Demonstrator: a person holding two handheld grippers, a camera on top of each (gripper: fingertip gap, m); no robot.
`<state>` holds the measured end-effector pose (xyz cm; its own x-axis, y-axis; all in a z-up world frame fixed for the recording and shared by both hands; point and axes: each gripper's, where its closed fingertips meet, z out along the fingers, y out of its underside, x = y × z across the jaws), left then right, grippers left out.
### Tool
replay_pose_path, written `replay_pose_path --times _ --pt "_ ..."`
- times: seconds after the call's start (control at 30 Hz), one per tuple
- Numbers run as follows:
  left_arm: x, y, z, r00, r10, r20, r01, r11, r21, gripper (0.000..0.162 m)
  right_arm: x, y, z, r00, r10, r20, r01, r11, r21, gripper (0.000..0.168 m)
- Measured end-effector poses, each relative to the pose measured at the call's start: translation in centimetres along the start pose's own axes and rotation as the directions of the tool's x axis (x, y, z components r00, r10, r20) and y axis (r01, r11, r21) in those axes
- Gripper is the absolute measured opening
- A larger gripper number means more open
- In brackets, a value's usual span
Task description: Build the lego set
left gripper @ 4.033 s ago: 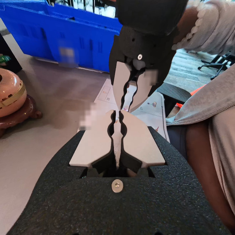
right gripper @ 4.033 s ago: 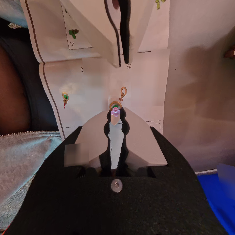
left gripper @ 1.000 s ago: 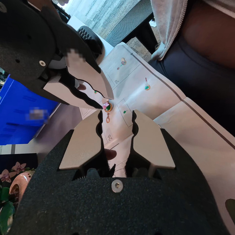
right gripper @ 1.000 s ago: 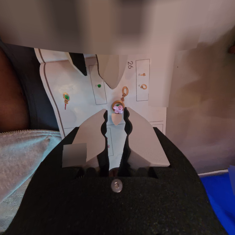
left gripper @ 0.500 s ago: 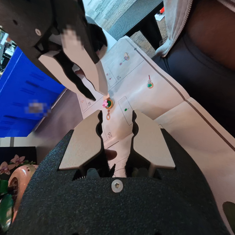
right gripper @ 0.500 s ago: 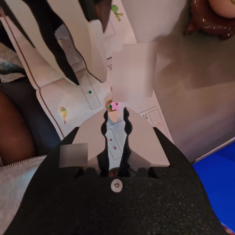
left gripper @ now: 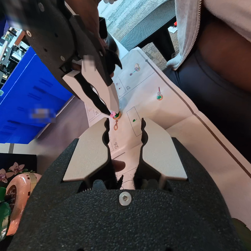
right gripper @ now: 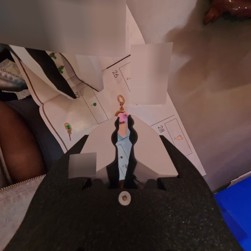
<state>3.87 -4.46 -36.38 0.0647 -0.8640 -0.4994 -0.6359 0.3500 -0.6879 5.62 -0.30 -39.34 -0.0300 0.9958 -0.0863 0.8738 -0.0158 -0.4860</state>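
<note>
A small assembly lies on the open instruction booklet point(left gripper: 156, 122): a gold ring point(left gripper: 117, 117) with a green piece, a pale petal point(right gripper: 122, 131) and a pink flower piece point(right gripper: 122, 117). My right gripper point(right gripper: 123, 117) points down at it, its jaws shut on the pink flower piece point(left gripper: 112, 115). In the left wrist view the right gripper point(left gripper: 113, 112) reaches in from the upper left. My left gripper point(left gripper: 125, 120) is open and empty, its tips just short of the ring. It also shows in the right wrist view point(right gripper: 86, 93), above the booklet point(right gripper: 81, 115).
A blue bin point(left gripper: 27, 95) stands left of the booklet and shows in the right wrist view point(right gripper: 237, 203). A pink built model point(left gripper: 20, 190) with green parts sits at the lower left. A person's lap point(left gripper: 217, 88) and grey jacket point(left gripper: 190, 27) border the booklet's far side. The gap from one gripper's tips to the other's is roughly 6 cm. From either gripper's tips it is about 15 cm to the pink built model point(left gripper: 20, 190).
My right gripper has come down onto the assembly and its jaws have narrowed around the pink flower piece. My left gripper has stayed open in place.
</note>
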Motion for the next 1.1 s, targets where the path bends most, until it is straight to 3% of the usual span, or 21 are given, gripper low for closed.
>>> replay_pose_path --times 0.03,0.2,0.43,0.67,1.1 --pt "0.0 0.0 0.0 1.0 -0.003 0.0 0.003 1.0 0.001 0.045 0.0 0.0 0.0 1.0 -0.027 0.005 0.027 1.0 -0.001 0.012" --pt "0.1 0.3 0.0 1.0 -0.022 -0.007 0.022 1.0 0.008 0.045 -0.4 0.0 -0.5 0.976 -0.211 0.059 0.213 0.977 -0.021 0.012" --pt "0.1 0.3 0.1 0.998 -0.06 -0.026 0.061 0.998 0.031 0.043 -0.6 0.3 -1.0 0.854 -0.503 0.136 0.518 0.846 -0.125 0.012" --pt "0.0 -0.3 0.3 0.991 -0.124 -0.057 0.128 0.988 0.08 0.037 -0.7 0.4 -0.5 0.816 -0.541 0.202 0.572 0.808 -0.146 0.012" --pt "-0.2 -0.3 1.1 0.99 -0.069 -0.12 0.072 0.997 0.023 0.037 -0.5 0.0 -0.7 0.74 -0.621 0.258 0.667 0.726 -0.168 0.012"
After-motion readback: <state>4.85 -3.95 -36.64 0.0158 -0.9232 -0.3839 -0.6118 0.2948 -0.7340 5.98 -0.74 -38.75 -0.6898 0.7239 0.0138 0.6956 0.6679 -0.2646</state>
